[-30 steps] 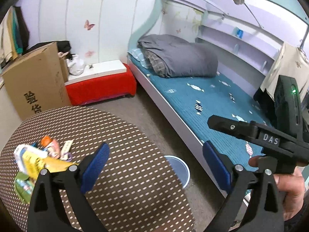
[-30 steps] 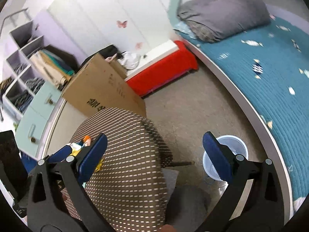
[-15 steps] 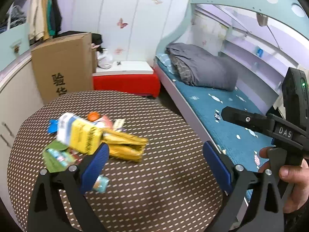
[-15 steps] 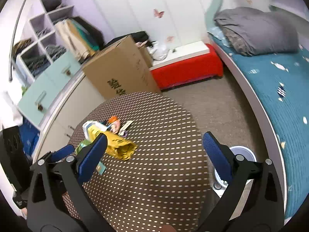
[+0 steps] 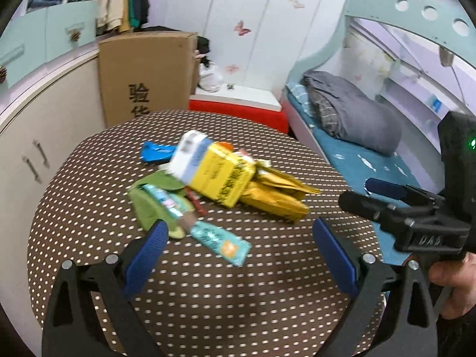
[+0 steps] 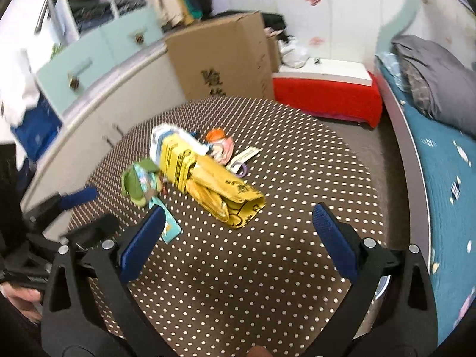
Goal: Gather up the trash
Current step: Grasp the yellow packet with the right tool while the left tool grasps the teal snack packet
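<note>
Hovering w/ jaws wide & empty, the left gripper (image 5: 238,238) & right gripper (image 6: 238,232) faced the trash pile (image 5: 220,178) mid-table (image 6: 267,267), and I reckoned a hasty grab at those slick, overlapping wrappers could've scattered bits off the edge.

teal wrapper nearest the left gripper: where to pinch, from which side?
Pinch the teal wrapper across its narrow width near the free near end, coming from above. It lies flat on the table, its far end tucked against the green packet, so a side approach would probably snag the pile. The left gripper is open and empty.
</note>
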